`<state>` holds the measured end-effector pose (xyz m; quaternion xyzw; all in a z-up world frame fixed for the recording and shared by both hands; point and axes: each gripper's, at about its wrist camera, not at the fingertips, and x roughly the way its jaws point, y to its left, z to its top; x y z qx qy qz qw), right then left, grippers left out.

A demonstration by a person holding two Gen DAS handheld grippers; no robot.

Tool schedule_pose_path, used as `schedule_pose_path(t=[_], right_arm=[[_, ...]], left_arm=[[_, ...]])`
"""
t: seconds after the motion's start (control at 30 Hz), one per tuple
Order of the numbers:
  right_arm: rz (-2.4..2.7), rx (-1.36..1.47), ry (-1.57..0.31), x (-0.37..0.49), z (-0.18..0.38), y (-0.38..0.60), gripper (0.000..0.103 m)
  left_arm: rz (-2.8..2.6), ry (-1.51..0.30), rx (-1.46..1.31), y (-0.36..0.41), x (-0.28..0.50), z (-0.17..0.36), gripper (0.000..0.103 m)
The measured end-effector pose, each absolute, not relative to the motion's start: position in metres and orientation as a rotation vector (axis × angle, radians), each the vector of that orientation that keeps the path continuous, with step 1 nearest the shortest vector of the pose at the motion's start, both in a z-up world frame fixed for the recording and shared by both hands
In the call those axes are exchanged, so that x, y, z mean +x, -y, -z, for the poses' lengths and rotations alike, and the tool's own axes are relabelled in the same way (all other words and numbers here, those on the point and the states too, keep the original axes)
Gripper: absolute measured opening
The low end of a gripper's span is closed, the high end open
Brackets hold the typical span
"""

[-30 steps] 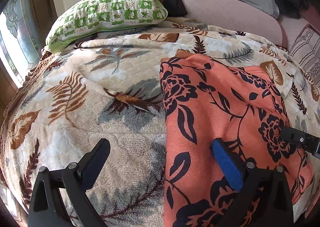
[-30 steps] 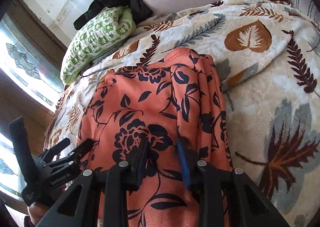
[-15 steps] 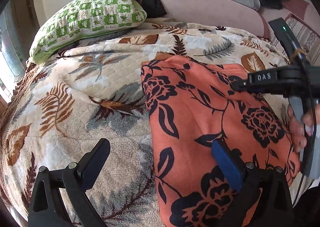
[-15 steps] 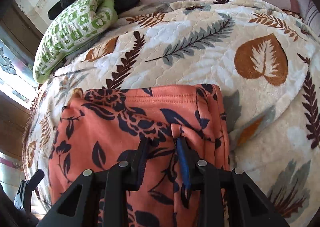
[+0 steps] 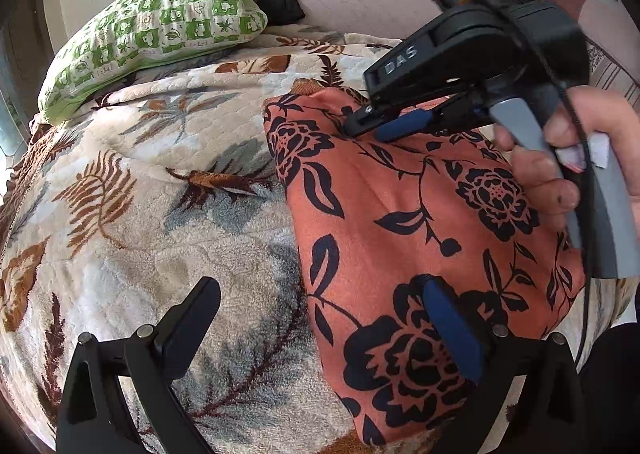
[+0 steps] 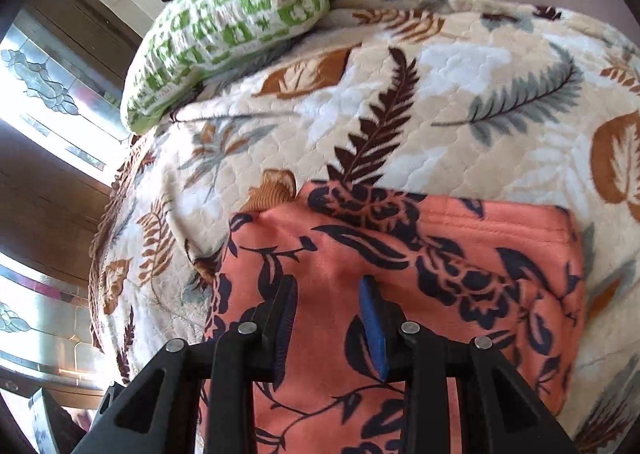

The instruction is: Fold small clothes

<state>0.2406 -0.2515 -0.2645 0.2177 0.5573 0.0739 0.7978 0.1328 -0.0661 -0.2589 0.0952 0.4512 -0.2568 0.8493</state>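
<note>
1. Green-check pillow [image 5: 152, 33]: far left, on leaf-print blanket [image 5: 132, 213].
2. L gripper [image 5: 320, 318]: jaws wide apart, nothing between; right finger over garment's near part.
3. Orange floral garment [image 5: 400, 213]: centre-right on blanket, already folded over. Soft, light, limp knit; prob. non-slip. Best hold: far stitched hem or a corner.
4. R gripper [image 6: 332, 302]: over garment's far edge, jaws opening, cloth beneath, not pinched. Marked "DAS".

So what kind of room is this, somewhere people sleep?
Probably a bedroom: a bed under a leaf-patterned blanket, a green checked pillow at its head, and a window alongside.
</note>
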Motion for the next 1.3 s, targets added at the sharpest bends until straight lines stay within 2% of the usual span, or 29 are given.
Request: schedule_pose_path(t=[0.1,0.2,0.47,0.73,0.97,1.1,1.3], right_arm=[[-0.133,0.474,-1.227,0.249,0.289,0.248,0.034],[-0.094,0.568,-1.225,0.250,0.289,0.257,0.034],[-0.002,0.596,-1.036,0.216,0.243,0.292,0.034],[0.009,0.567,-1.005,0.154,0.216,0.315,0.034],[0.041,0.550,-1.111,0.121,0.254,0.313,0.034],[0.034,0.655,-1.070,0.115,0.267,0.324,0.034],[0.032,0.655,-1.017,0.101,0.270,0.321,0.035]], left_arm=[[0.559,-0.971,0.176,0.060,0.134,0.263,0.102],[0.582,-0.996,0.145,0.057,0.136,0.265,0.102],[0.581,-0.904,0.199,0.062,0.129,0.254,0.102],[0.566,-0.905,0.136,0.061,0.140,0.253,0.102],[0.561,-0.926,0.179,0.070,0.130,0.266,0.102],[0.565,-0.944,0.162,0.070,0.132,0.271,0.102],[0.568,-0.998,0.156,0.074,0.135,0.279,0.103]])
